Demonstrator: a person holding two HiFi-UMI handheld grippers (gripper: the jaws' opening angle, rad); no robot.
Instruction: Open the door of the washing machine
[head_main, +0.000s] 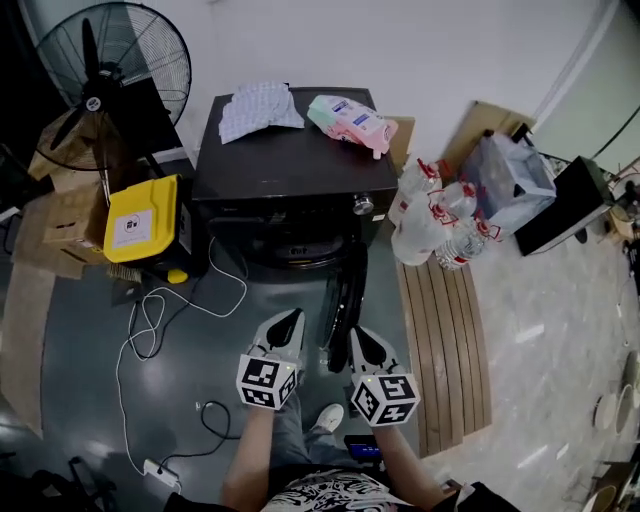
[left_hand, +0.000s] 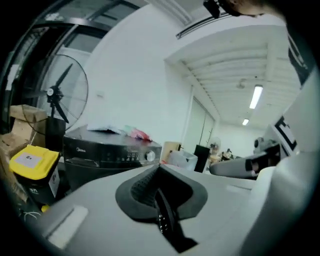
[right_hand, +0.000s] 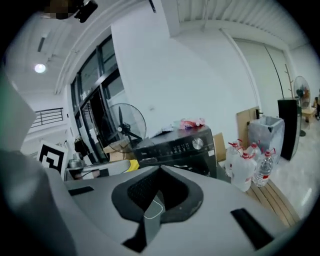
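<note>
The black front-loading washing machine (head_main: 290, 170) stands against the wall. Its round door (head_main: 345, 300) is swung out toward me and shows edge-on, with the dark drum opening (head_main: 300, 250) bare behind it. My left gripper (head_main: 293, 320) is shut and empty, just left of the door's outer edge. My right gripper (head_main: 358, 335) is also shut and empty, just right of that edge. Neither touches the door. The left gripper view has closed jaws (left_hand: 159, 170) with the machine (left_hand: 110, 155) beyond them. In the right gripper view closed jaws (right_hand: 160, 170) point at the machine (right_hand: 182, 145).
A folded cloth (head_main: 258, 108) and a pink pack (head_main: 350, 122) lie on the machine. A standing fan (head_main: 110, 70) and a yellow-lidded box (head_main: 143, 215) are at its left. Water bottles (head_main: 440, 225), a clear bin (head_main: 515, 180) and a slatted wooden board (head_main: 445, 340) are at its right. A white cable (head_main: 150, 330) trails over the floor.
</note>
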